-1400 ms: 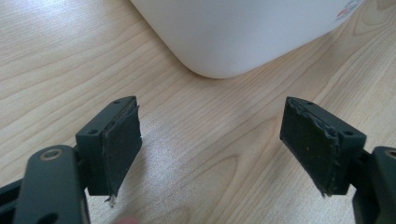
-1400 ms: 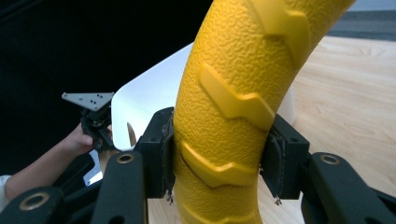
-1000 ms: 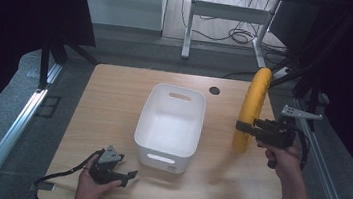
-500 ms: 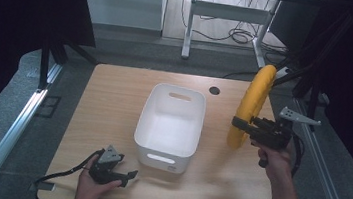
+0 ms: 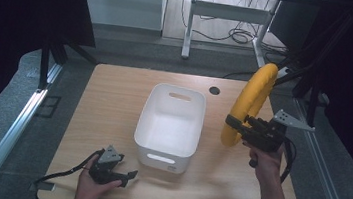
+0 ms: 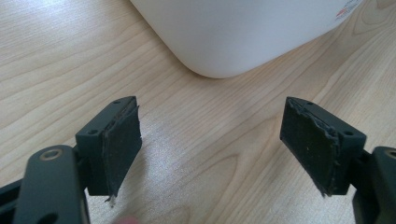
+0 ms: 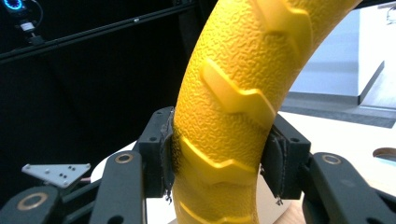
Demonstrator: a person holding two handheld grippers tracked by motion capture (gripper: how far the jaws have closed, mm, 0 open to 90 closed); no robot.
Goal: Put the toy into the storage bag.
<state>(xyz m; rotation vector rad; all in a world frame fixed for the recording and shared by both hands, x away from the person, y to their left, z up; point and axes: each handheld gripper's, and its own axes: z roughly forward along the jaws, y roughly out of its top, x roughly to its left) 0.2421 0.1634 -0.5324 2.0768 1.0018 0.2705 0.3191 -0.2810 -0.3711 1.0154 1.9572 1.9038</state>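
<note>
Above the right side of the desk [image 5: 113, 102], our right hand-held gripper [image 5: 234, 124] is clenched on a yellow ring [image 5: 251, 100], gripping it low on its curve so that the ring stands upright in the air, off the wood and just to the right of the white bin [image 5: 170, 124]. From the right gripper view the two black pads press on opposite flanks of the ring [image 7: 233, 116], whose surface is pebbled and crossed by raised zigzag ribs. We judge that this texture gives good friction, so slipping seems unlikely; the ring looks fairly light and rubbery, probably with some give, since it hangs from one grip without sagging. Taking it across the thickness of the band, as we do now, looks like the sound place to hold, though the tall part above the jaws could swing if we tilt the wrist quickly.

Our left hand-held gripper [image 5: 128, 175] rests low on the desk near the front left corner of the bin, released, its jaws spread wide with nothing between them, and the bin's rounded corner [image 6: 243, 37] sits just ahead.

By count we see one yellow ring, one white bin with nothing visible inside, and two hand-held grippers.
</note>
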